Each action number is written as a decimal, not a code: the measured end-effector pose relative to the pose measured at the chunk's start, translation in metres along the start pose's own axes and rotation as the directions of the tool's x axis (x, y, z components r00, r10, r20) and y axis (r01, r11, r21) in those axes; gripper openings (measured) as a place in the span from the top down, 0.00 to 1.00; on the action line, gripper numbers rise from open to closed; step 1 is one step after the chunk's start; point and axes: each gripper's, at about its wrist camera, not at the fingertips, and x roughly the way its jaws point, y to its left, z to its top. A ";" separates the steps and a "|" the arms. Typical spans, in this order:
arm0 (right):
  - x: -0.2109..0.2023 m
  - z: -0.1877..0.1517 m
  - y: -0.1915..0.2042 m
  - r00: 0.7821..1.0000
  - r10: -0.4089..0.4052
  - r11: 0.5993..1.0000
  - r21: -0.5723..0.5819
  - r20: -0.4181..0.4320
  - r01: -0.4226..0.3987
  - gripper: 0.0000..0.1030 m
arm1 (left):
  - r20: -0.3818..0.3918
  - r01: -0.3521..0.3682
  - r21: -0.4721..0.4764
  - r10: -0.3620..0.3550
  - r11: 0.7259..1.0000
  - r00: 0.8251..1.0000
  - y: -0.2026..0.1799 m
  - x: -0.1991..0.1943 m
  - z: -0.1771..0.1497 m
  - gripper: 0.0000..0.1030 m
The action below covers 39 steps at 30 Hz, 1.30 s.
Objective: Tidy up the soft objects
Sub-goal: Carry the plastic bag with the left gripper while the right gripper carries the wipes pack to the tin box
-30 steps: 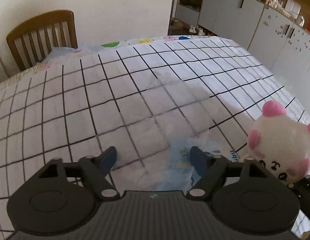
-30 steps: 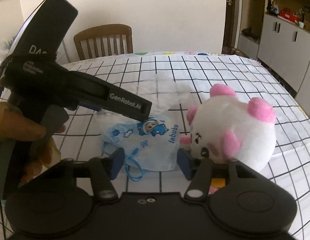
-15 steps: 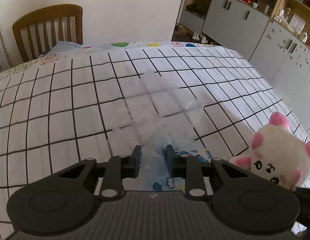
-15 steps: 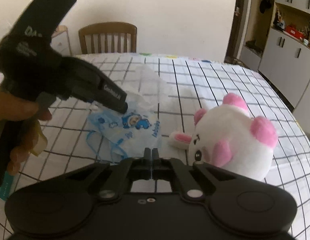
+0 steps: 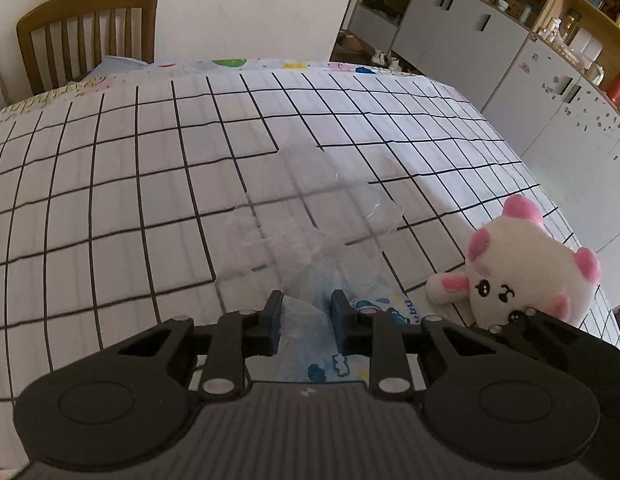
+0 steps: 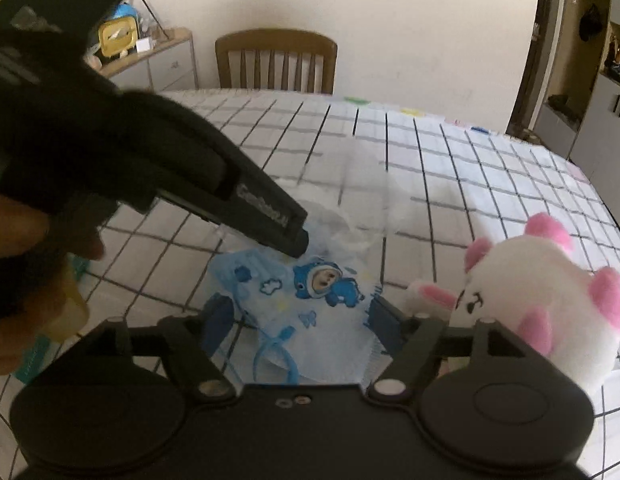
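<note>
A clear plastic bag (image 5: 310, 220) lies on the checked tablecloth, with a blue-printed child's face mask (image 6: 310, 304) at its near end. My left gripper (image 5: 303, 316) is shut on the bag's near edge; it also shows in the right wrist view (image 6: 297, 240). My right gripper (image 6: 301, 320) is open, its fingers either side of the mask, just above it. A white and pink plush toy (image 6: 550, 292) lies to the right of the mask; it also shows in the left wrist view (image 5: 526, 264).
The table (image 5: 109, 200) has a white cloth with black grid lines. A wooden chair (image 5: 89, 32) stands at its far side. Grey cabinets (image 5: 510, 52) line the right wall. A low sideboard (image 6: 157, 64) stands at far left.
My left gripper closed on the bag's edge and lifted it. My right gripper shut half a second ago and has opened again over the mask.
</note>
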 end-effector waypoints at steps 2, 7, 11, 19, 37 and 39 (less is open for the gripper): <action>0.003 0.000 0.001 1.000 -0.007 1.000 -0.009 -0.006 0.007 0.35 | 0.001 0.002 -0.001 -0.002 1.000 1.000 0.000 -0.002 -0.001 0.76; 0.000 -0.002 0.001 1.000 -0.004 1.000 -0.022 0.007 0.004 0.65 | 0.022 -0.001 -0.010 0.001 1.000 1.000 0.001 -0.012 -0.001 0.76; -0.004 -0.004 -0.003 1.000 -0.006 1.000 -0.019 0.007 0.006 0.93 | 0.045 -0.010 -0.031 0.011 0.999 0.999 0.005 -0.022 0.000 0.77; -0.027 -0.014 -0.017 1.000 0.020 0.999 0.028 0.007 -0.021 0.96 | 0.066 -0.037 -0.052 0.041 0.998 0.997 0.007 -0.041 -0.006 0.80; -0.111 -0.019 -0.010 0.991 0.121 0.991 0.045 0.048 -0.123 0.96 | 0.120 -0.120 -0.091 0.130 0.989 0.984 0.002 -0.122 -0.048 0.84; -0.119 -0.017 -0.005 0.989 0.139 0.990 0.034 0.054 -0.141 0.96 | 0.129 -0.128 -0.100 0.141 0.987 0.982 0.003 -0.134 -0.055 0.84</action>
